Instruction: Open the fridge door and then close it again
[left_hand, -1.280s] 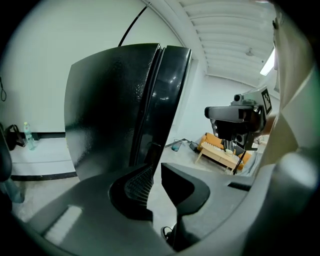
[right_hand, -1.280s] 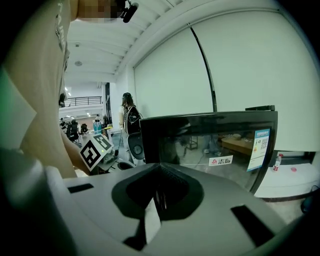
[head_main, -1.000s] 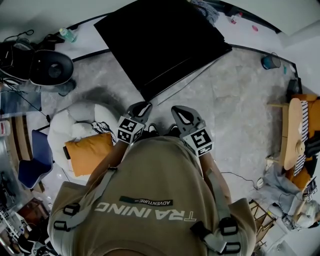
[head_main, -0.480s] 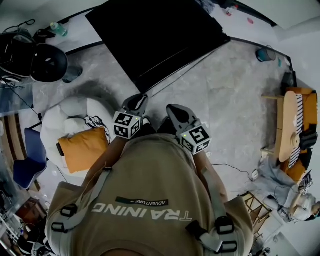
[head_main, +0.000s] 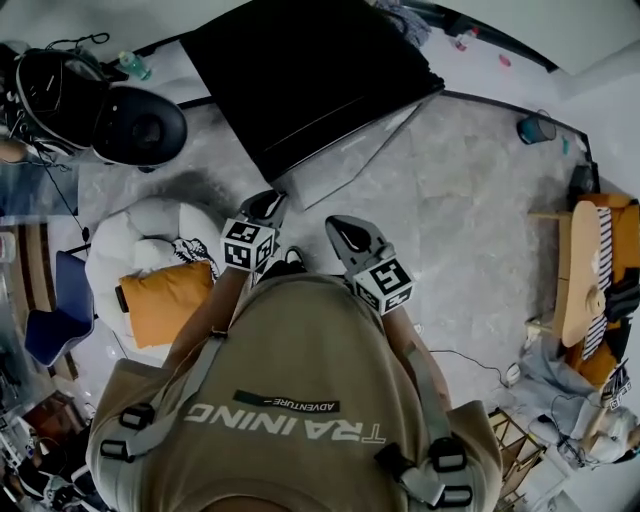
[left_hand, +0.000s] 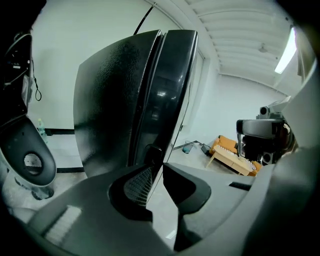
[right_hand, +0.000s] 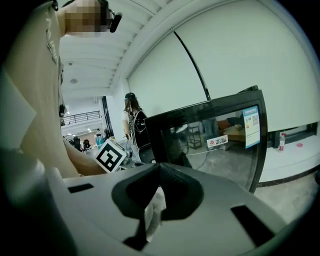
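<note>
Left gripper view shows the left gripper (left_hand: 157, 182) with its jaws standing a little apart and nothing between them. Through the gap only the floor and the low part of the fridge door (left_hand: 172, 90) can be seen. This gripper is aimed at the corner where the door meets the side wall of the fridge (left_hand: 110, 100), straight ahead of it, near but not touching. I judge it is held so because the free edge of the door is the place to take hold, and the jaws are ready for that.

The right gripper (right_hand: 159, 172) has its jaws pressed together at the tips and grips nothing that I can name; a pale patch low in the slit is too unclear to say. Ahead of it is the glossy front of the door, which carries stickers (right_hand: 252, 125). It seems to wait as the idle one. On the floor, to the left of the left gripper and well apart from it, lies a white cushion (head_main: 150, 235).

Against the head view of half a second ago, the pale wedge along the front edge of the fridge is wider now. This may mean that the door is swinging out, or only that the head has moved; I cannot tell which. Both grippers keep nearly the same pose before the person's chest.
</note>
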